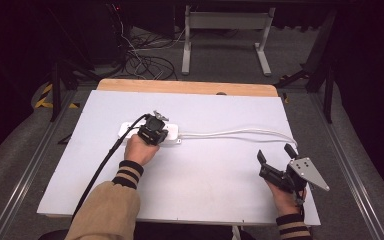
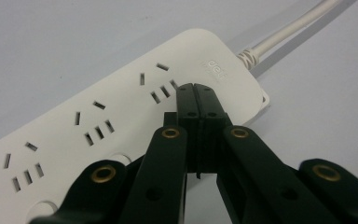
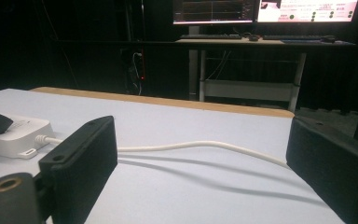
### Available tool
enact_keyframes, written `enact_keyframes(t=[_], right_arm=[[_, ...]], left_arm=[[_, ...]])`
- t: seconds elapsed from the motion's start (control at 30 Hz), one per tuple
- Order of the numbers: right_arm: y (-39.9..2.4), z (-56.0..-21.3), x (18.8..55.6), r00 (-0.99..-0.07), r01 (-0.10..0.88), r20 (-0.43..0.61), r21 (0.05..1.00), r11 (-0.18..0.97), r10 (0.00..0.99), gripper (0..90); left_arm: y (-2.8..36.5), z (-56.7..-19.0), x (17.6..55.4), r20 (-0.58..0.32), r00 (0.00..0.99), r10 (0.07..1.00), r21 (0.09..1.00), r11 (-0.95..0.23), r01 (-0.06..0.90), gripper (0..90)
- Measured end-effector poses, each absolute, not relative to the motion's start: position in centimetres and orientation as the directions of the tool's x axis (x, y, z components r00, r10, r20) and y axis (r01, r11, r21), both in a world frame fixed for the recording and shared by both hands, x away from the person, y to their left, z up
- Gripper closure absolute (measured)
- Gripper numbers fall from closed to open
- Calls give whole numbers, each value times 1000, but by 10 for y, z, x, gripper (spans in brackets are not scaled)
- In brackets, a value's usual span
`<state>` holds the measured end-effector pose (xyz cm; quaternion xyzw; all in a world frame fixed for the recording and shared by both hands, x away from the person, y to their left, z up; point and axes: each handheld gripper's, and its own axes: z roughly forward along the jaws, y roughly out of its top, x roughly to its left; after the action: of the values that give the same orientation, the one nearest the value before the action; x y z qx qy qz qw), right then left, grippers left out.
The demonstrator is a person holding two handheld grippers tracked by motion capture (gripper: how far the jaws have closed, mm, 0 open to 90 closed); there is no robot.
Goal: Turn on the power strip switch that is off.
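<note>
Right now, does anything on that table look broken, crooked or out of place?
Nothing stands out. The white power strip lies flat on the table, unmarked, its cord trailing right in a loose curve. The left gripper, jaws shut, rests its tips on the strip near the cord end. The right gripper sits open, apart from it.

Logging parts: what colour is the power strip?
White power strip, clearest in the left gripper view.

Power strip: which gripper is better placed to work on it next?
Left, probably. The left gripper has its jaws shut with the tips over the power strip. The right gripper is open, well away near the table's right edge.
</note>
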<state>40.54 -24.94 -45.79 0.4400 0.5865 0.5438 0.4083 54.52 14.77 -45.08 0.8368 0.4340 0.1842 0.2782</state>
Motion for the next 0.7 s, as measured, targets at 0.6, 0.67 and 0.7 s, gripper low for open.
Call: enact_keyframes(t=[0.6, 0.67, 0.7], right_arm=[[-250, -458, 406, -273, 77, 3, 997, 19, 962, 95], [-250, -458, 406, -275, 77, -1, 997, 23, 961, 95], [-249, -459, 406, -276, 74, -6, 997, 27, 961, 96]], left_arm=[[158, -448, 549, 43, 569, 821, 617, -469, 632, 900], [159, -448, 549, 39, 568, 822, 620, -466, 631, 900], [158, -448, 549, 44, 568, 822, 621, -468, 629, 900]])
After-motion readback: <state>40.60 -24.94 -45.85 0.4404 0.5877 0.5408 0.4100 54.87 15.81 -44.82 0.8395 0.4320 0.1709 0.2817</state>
